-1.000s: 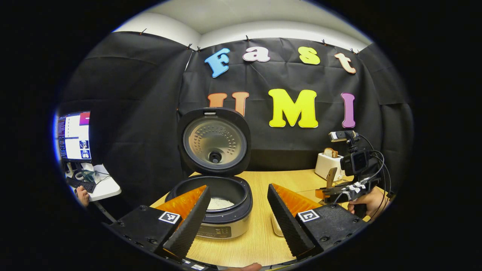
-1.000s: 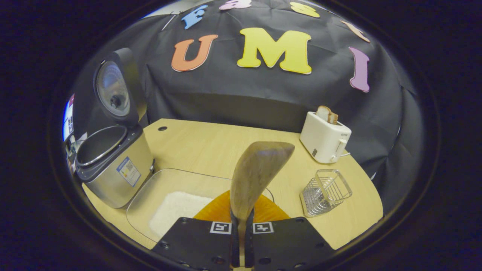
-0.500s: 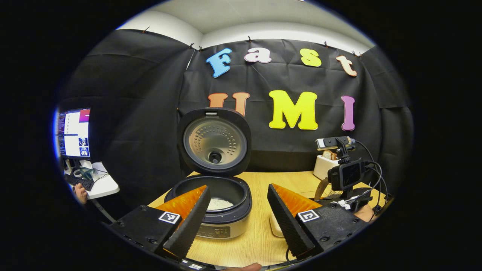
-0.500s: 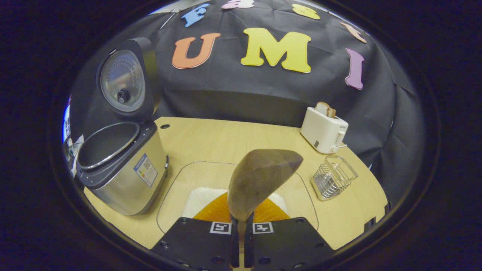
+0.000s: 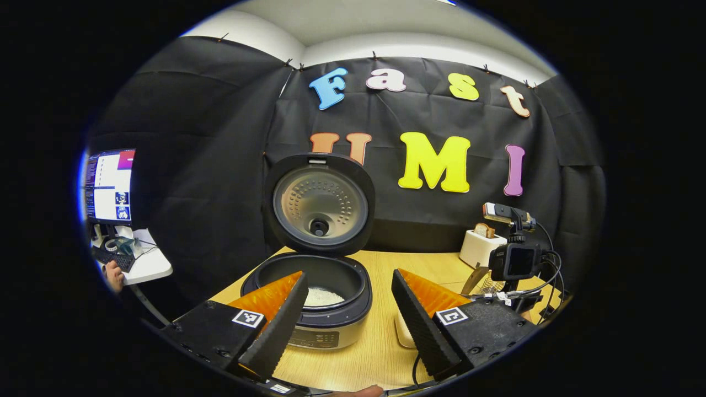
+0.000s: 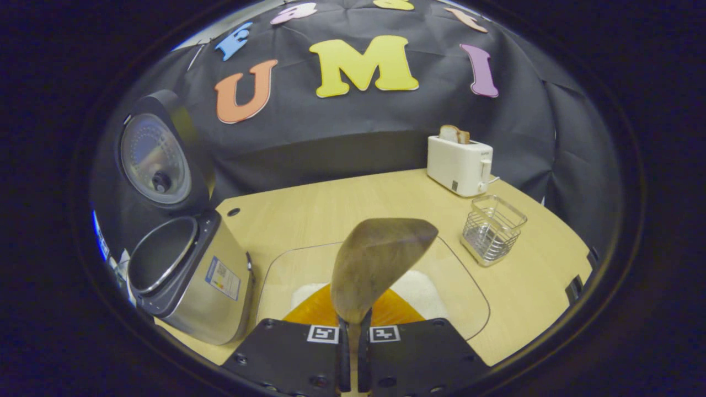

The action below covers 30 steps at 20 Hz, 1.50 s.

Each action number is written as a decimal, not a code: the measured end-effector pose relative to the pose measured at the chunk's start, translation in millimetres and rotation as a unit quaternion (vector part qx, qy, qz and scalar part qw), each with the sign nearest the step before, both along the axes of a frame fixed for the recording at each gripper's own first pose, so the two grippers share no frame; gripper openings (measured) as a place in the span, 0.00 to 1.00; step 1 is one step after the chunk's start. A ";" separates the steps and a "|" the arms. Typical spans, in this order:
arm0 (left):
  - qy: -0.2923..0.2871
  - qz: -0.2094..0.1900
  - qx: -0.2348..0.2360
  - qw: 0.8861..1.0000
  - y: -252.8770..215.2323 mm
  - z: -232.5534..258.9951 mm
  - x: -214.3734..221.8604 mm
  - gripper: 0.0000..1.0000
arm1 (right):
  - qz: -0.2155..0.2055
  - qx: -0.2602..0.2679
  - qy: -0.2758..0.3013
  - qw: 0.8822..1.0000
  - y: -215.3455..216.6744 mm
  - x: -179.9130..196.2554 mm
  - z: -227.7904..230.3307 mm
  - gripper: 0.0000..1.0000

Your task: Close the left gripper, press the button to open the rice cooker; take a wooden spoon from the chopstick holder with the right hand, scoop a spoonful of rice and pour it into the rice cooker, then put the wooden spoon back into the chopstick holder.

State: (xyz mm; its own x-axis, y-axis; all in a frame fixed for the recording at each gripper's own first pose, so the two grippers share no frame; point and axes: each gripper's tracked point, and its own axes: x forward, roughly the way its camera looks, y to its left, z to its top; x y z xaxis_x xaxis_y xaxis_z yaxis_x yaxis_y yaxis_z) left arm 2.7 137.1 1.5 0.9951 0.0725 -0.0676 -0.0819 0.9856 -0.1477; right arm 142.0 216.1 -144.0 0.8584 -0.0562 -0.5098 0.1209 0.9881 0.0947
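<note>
The rice cooker stands open on the wooden table, lid upright, with some white rice in its pot. My left gripper hangs open in front of it, nothing between its fingers. My right gripper is shut on the handle of the wooden spoon, whose bowl rises over a clear tray holding white rice. The cooker is left of that tray. The wire chopstick holder stands at the right. The right gripper with the spoon also appears far right.
A white toaster with a slice of bread sits at the table's back right, behind the holder. Off the table's left stand a monitor and a small white desk with a person's hand. The black cloth wall closes the back.
The right gripper has swung with the spoon, so the tray now lies straight under the spoon and the holder sits farther up right. The left gripper has barely moved and stays open.
</note>
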 end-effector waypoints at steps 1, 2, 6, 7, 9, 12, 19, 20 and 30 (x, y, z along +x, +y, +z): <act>0.000 -0.001 -0.001 1.000 -0.1 -0.5 0.4 0.97 | 0.012 0.007 0.001 1.000 8.2 0.8 0.3 0.06; 0.000 -0.002 -0.002 1.000 -0.7 -0.9 0.6 0.97 | 0.019 0.010 0.001 1.000 13.2 0.4 0.2 0.06; 0.001 -0.003 -0.004 1.000 1.3 -1.3 0.6 0.97 | 0.035 0.047 -0.011 0.998 22.4 -0.3 5.2 0.06; 0.000 -0.003 -0.007 1.000 2.4 -1.5 0.5 0.97 | 0.035 0.071 -0.013 0.997 21.7 -0.7 5.7 0.06; 0.001 -0.001 -0.012 1.000 5.3 -2.0 0.4 0.97 | 0.027 0.135 -0.008 0.991 15.5 1.5 4.0 0.06; 0.004 0.004 -0.020 1.000 9.5 -4.1 0.7 0.97 | 0.013 0.240 0.012 0.971 6.0 3.5 -3.1 0.06; -0.004 -0.008 -0.017 1.000 -3.6 0.9 5.3 0.94 | 0.015 0.373 0.022 0.927 -5.0 6.2 3.1 0.05; -0.003 -0.008 -0.013 1.000 -3.6 0.0 5.2 0.95 | 0.014 0.383 0.019 0.923 -5.3 4.9 4.2 0.06; 0.006 -0.002 -0.013 1.000 -1.1 -7.0 9.4 0.95 | -0.025 0.452 -0.014 0.892 -46.5 9.0 18.6 0.06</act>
State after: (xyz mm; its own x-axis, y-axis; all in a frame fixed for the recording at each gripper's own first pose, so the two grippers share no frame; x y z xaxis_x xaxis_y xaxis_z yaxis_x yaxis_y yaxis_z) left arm 12.1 136.0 -5.4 0.9945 0.0673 -0.0806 -0.0804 0.9819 -0.1717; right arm 151.1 169.5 -125.4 0.8791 0.3291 -0.3449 0.1476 0.5000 0.8533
